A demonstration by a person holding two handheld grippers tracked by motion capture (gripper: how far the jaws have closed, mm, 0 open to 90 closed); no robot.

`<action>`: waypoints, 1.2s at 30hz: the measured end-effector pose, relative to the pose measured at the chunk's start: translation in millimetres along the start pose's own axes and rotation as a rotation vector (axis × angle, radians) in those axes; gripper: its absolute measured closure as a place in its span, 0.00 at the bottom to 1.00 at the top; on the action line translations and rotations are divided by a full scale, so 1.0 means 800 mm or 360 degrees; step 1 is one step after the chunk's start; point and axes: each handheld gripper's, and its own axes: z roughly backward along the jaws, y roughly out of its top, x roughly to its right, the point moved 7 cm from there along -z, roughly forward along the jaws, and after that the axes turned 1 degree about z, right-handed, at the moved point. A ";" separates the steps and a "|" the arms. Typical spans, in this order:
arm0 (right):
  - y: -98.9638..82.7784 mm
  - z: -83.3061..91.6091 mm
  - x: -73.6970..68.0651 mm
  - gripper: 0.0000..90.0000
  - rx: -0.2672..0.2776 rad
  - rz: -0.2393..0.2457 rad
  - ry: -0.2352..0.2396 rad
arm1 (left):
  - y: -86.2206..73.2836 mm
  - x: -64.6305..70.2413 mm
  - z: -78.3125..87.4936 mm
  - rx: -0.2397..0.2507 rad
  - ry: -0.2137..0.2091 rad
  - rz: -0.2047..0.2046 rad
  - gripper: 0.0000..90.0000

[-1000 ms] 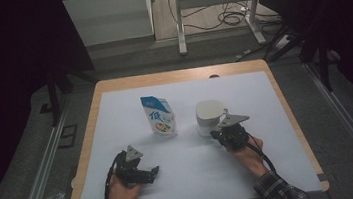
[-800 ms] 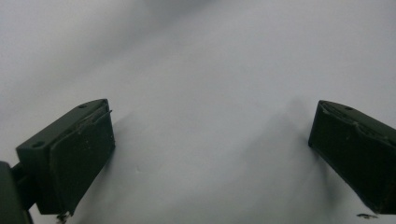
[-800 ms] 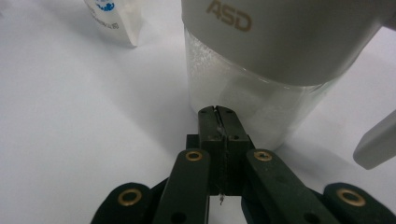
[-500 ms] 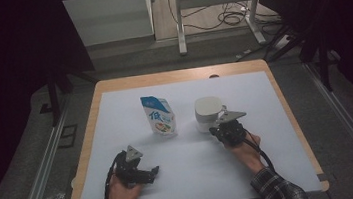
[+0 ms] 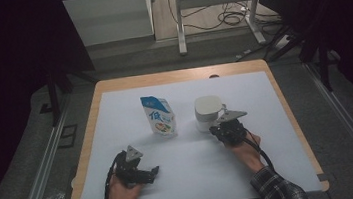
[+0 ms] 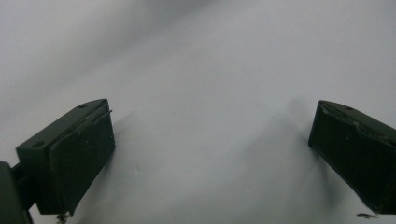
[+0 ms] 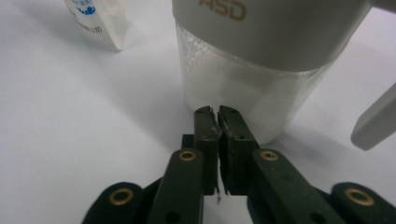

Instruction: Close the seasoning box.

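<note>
Right gripper [image 7: 218,110]: jaws nearly together with a thin slit between the pads, having just been opening a little, nothing between them, tips just in front of the jar [image 7: 254,70], low on its clear wall under the grey lid band. Jar [image 5: 209,112]: upright right of centre on the white table [image 5: 267,119], handle toward the right gripper [image 5: 220,128], pouch [image 5: 158,115] standing near on its left. Left gripper [image 5: 155,171]: jaws wide apart, holding nothing, lying over bare white surface near the front edge, well apart from jar and pouch.
</note>
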 end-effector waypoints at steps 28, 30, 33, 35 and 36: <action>0.000 0.029 -0.022 0.58 -0.0043 0.0062 0.0025 | 0.000 0.000 0.000 0.0000 0.0000 -0.0001 0.01; 0.000 0.031 -0.023 0.55 -0.0040 0.0062 0.0024 | 0.000 0.000 0.000 0.0000 0.0000 -0.0001 0.01; 0.001 0.035 -0.024 0.50 -0.0034 0.0059 0.0032 | 0.000 0.000 0.000 0.0000 0.0000 -0.0001 0.01; 0.001 0.037 -0.025 0.47 -0.0035 0.0051 0.0042 | 0.000 0.000 0.000 0.0000 0.0000 -0.0001 0.01; 0.001 0.038 -0.025 0.45 -0.0036 0.0047 0.0052 | 0.000 0.000 0.000 0.0000 0.0000 -0.0001 0.01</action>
